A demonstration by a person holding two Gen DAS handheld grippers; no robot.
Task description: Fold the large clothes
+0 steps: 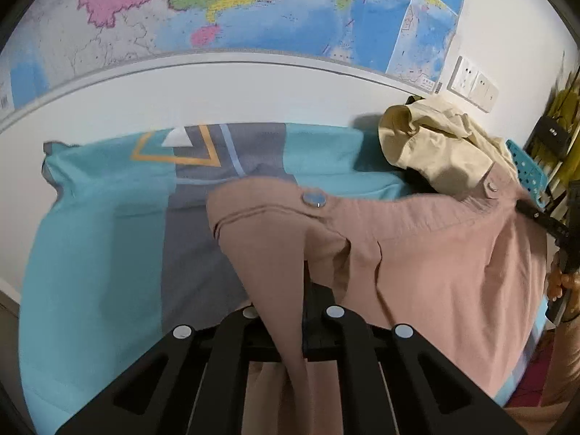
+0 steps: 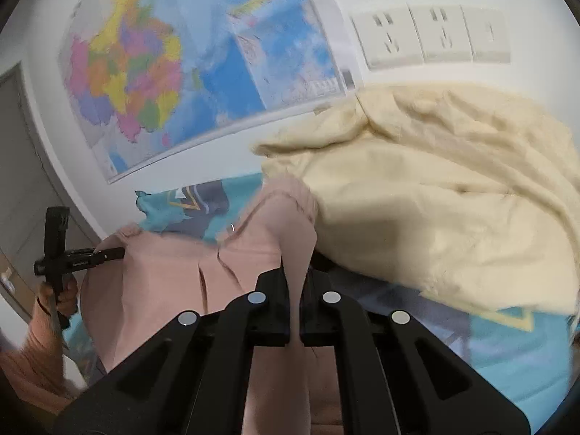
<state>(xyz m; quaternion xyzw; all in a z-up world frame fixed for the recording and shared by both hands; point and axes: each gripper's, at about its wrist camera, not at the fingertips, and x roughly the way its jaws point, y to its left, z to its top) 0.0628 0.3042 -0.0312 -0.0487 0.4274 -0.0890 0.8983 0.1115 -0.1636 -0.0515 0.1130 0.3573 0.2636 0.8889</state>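
A pink garment (image 1: 417,253) with buttons is stretched above a teal and grey bed sheet (image 1: 94,239). My left gripper (image 1: 297,290) is shut on one edge of it, a fold running between the fingers. My right gripper (image 2: 295,282) is shut on the other edge of the pink garment (image 2: 170,272). The right gripper shows in the left wrist view (image 1: 536,215) at the far right, and the left gripper shows in the right wrist view (image 2: 108,253) at the left, each pinching the cloth.
A crumpled cream garment (image 1: 435,148) lies on the sheet by the wall, close to my right gripper (image 2: 435,188). A wall map (image 1: 235,11) and sockets (image 2: 431,34) are behind. A blue perforated basket (image 1: 525,170) stands at the far right.
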